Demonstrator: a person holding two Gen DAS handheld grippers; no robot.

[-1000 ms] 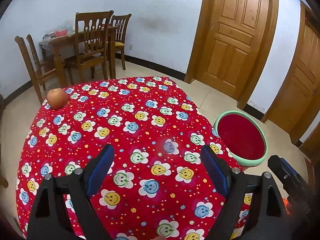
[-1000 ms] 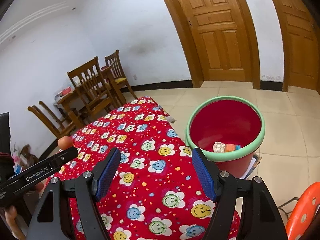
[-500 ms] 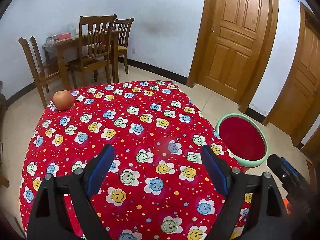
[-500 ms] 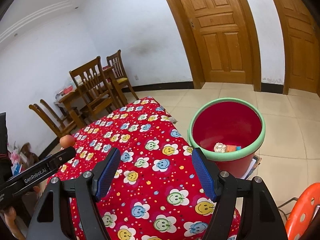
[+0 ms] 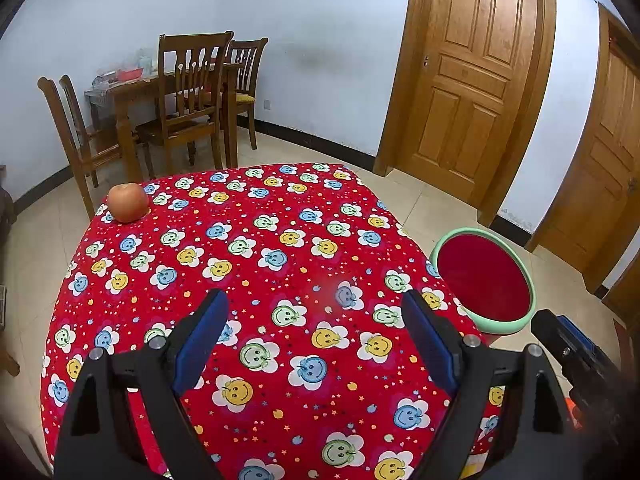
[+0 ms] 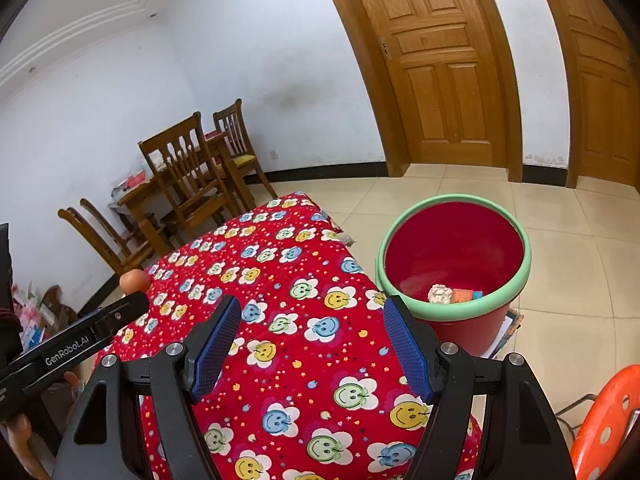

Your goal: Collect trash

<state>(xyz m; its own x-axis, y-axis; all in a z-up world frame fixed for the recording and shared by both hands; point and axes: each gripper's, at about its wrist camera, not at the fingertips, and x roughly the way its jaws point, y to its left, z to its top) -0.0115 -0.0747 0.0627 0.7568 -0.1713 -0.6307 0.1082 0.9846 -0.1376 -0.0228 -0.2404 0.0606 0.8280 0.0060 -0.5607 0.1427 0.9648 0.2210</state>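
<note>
A red bin with a green rim (image 6: pixel 456 308) (image 5: pixel 500 326) stands on the floor at the table's right side. In its bottom lie a crumpled white paper ball (image 6: pixel 439 293) and a small orange and blue packet (image 6: pixel 466 295). My left gripper (image 5: pixel 316 336) hangs open over the red smiley-flower tablecloth (image 5: pixel 260 264), with nothing between its blue pads. My right gripper (image 6: pixel 312 340) is open too, empty, above the table's near right part beside the bin. An apple (image 5: pixel 128 202) (image 6: pixel 135 280) rests at the table's far left corner.
A wooden dining table with chairs (image 5: pixel 180 96) stands by the far wall. Two wooden doors (image 5: pixel 476 80) close the right side. An orange plastic stool (image 6: pixel 604 420) is at the lower right, next to the bin. The floor is beige tile.
The left wrist view has pulled back and risen a little, so more of the tablecloth and room show. The right gripper has stayed in place. Both stay open.
</note>
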